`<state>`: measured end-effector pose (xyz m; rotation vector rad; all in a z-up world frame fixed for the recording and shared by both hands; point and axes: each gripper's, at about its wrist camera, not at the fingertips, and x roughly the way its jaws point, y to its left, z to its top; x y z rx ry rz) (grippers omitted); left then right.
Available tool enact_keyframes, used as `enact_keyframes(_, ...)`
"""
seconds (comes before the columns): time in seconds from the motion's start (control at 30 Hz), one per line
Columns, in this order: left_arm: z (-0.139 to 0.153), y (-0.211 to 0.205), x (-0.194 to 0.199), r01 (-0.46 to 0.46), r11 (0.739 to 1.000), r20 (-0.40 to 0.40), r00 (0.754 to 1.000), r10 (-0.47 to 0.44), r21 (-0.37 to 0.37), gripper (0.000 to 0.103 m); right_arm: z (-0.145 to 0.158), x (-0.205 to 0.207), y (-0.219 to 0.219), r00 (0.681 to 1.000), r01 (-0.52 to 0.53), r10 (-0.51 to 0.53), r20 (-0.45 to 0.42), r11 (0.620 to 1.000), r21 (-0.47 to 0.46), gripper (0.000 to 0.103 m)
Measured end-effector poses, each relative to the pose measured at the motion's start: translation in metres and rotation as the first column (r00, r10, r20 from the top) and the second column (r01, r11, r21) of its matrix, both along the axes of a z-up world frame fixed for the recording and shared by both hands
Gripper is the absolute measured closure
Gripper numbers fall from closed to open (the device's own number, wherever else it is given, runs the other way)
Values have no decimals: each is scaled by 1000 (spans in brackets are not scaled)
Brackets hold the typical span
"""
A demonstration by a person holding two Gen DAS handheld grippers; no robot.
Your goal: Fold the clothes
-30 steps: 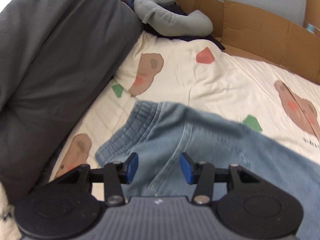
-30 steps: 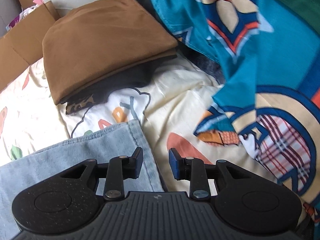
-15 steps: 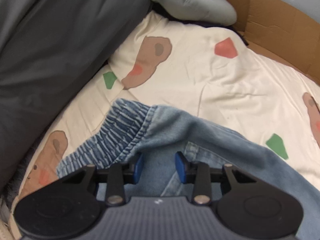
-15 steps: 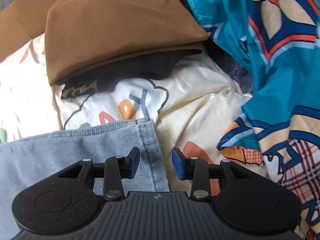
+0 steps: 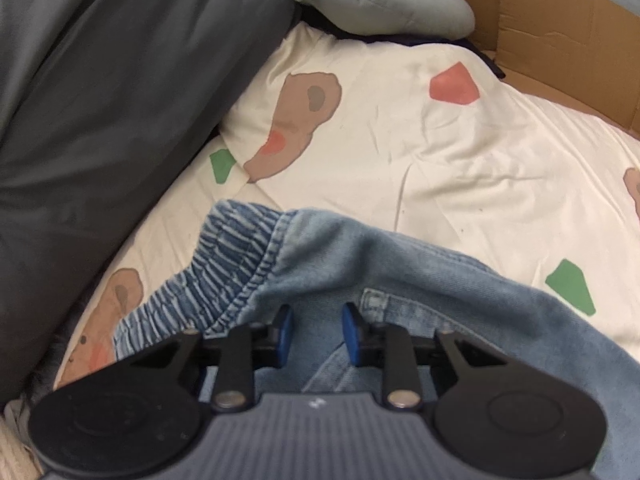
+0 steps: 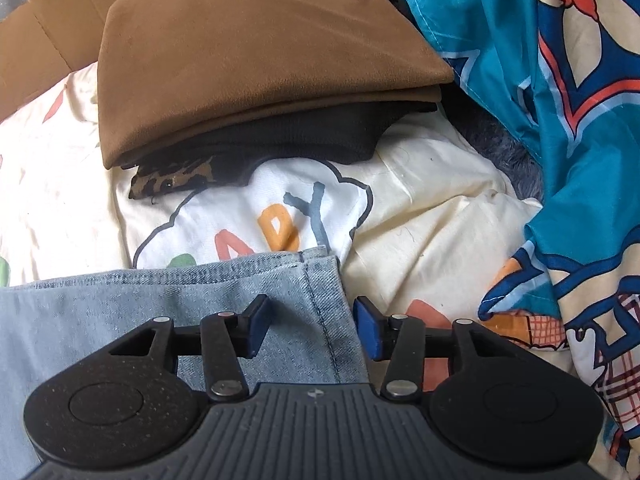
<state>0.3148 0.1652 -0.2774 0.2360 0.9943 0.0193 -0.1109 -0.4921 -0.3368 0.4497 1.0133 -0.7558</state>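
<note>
A pair of light blue jeans lies on the cream printed bedsheet. In the left wrist view its gathered elastic waistband points left and the denim runs to the right. My left gripper is open, low over the denim just behind the waistband. In the right wrist view the leg hem end lies flat, its corner near the printed letters. My right gripper is open and straddles the hem's side seam, the left pad over denim, the right pad over bare sheet.
A dark grey duvet bulks at the left, with a grey neck pillow and cardboard behind. A folded pile with a brown garment on top lies beyond the hem. A teal patterned quilt is heaped at the right.
Both grippers have come down and forward over the jeans. The right jaws have opened wider around the hem's edge; the left jaws have narrowed a little and stay open.
</note>
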Motion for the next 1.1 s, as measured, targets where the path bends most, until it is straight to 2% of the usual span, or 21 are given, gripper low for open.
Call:
enact_keyframes(0.13,5,-5,-6,-14,1000,21,1000,14,-5,75,4,-1,0,1000,4,-4,18,1000,-10,50)
enact_keyframes(0.27,11,-16,-14,34,999,57,998,-34,15,73,9,-4,1,999,8,-7,42,1000,-23,50)
enact_keyframes(0.6,-4,-19,-7,52,998,51,997,-54,37,70,16,-10,3,997,-23,25,66,999,-39,50)
enact_keyframes(0.73,-15,-14,2,26,1000,56,998,-25,-2,65,15,-10,4,998,-36,37,49,999,-37,50)
enact_keyframes(0.87,-17,-13,10,34,999,79,996,-33,-13,64,15,-7,4,998,-63,64,23,997,-45,50)
enact_keyframes(0.9,-15,-13,13,28,1000,86,996,-27,-10,71,15,-6,4,998,-65,66,21,997,-48,50)
enact_keyframes(0.93,-14,-11,16,16,1000,93,996,-15,-1,86,15,-6,4,998,-66,67,19,997,-50,50)
enact_keyframes(1.0,-12,-6,21,-23,1000,98,995,22,7,100,15,-5,5,998,-65,66,17,997,-51,50)
enact_keyframes(1.1,-8,-2,22,-17,1000,93,996,16,9,101,15,-4,5,998,-63,64,14,997,-52,50)
